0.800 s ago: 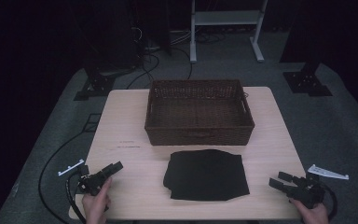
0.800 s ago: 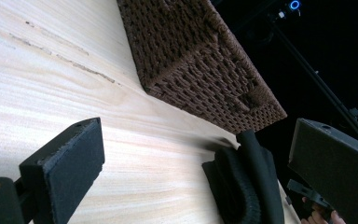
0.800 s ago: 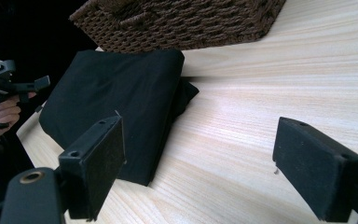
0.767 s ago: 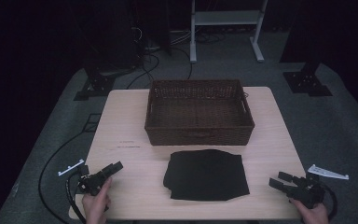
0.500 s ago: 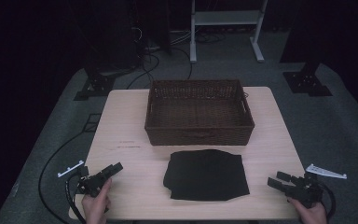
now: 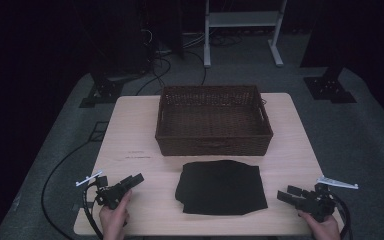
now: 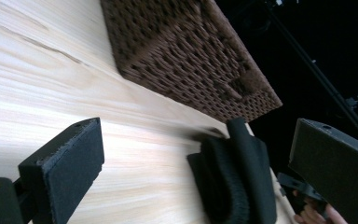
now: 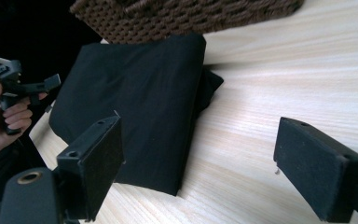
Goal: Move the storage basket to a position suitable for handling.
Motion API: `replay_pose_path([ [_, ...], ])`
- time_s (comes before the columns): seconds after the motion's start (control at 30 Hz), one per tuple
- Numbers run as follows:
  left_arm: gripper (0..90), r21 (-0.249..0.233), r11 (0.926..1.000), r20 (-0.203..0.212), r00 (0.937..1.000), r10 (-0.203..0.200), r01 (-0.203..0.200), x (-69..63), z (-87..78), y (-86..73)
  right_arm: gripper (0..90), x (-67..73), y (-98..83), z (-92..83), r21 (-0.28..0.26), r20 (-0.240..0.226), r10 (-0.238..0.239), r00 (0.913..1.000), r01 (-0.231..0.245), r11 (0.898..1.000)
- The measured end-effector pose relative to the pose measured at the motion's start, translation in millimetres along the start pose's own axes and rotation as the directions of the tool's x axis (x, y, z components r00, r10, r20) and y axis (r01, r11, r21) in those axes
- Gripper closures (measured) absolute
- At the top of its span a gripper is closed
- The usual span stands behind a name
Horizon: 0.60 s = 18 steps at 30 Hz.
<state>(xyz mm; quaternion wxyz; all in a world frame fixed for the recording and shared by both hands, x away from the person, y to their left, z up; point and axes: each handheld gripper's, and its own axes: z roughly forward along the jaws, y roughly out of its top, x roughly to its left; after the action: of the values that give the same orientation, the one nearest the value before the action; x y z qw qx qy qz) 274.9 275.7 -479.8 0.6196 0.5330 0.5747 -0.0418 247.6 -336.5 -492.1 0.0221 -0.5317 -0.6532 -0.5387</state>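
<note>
Matt black cloth (image 6: pixel 221 186) lies on a pale smooth wooden table (image 6: pixel 130 130) beside a rough wicker basket (image 6: pixel 213 121).

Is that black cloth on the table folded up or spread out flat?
Folded. The black cloth lies as a neat rectangle before the basket, and both gripper views show stacked layers along its edge.

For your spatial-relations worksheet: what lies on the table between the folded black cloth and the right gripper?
Nothing: in the high view, only bare wooden table separates the folded black cloth from the open right gripper.

bare table (image 6: pixel 130 135) beside cloth (image 6: pixel 221 186), basket (image 6: pixel 213 120) blocking behind
</note>
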Motion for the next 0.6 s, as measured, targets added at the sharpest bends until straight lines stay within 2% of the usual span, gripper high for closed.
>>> replay_pose_path([
  [0.1,2.0,0.026,0.9997,0.009,1.0,-0.001,0.001,-7.1,10.7,-5.3,15.3,3.3,0.5,7.3,0.016,-0.005,0.006,1.0,-0.006,1.0],
  [0.2,2.1,0.075,0.9971,0.017,0.9998,0.011,-0.012,-15.2,26.7,-11.6,14.8,8.2,1.9,15.2,0.023,-0.011,0.017,0.9998,-0.016,1.0],
  [0.43,2.9,0.099,0.9951,0.023,0.9997,-0.004,0.002,-23.9,42.1,-20.7,14.8,14.8,1.3,29.0,0.04,-0.023,0.038,0.999,-0.037,0.999],
  [0.57,3.5,0.131,0.9914,0.032,0.9994,-0.011,0.007,-28.3,51.4,-27.2,14.8,17.1,2.5,35.7,0.045,-0.04,0.061,0.9973,-0.06,0.997],
  [0.6,3.5,0.139,0.9901,0.038,0.999,-0.023,0.017,-29.8,55.3,-30.1,14.8,18.7,2.5,39.7,0.061,-0.039,0.063,0.9972,-0.061,0.996],
])
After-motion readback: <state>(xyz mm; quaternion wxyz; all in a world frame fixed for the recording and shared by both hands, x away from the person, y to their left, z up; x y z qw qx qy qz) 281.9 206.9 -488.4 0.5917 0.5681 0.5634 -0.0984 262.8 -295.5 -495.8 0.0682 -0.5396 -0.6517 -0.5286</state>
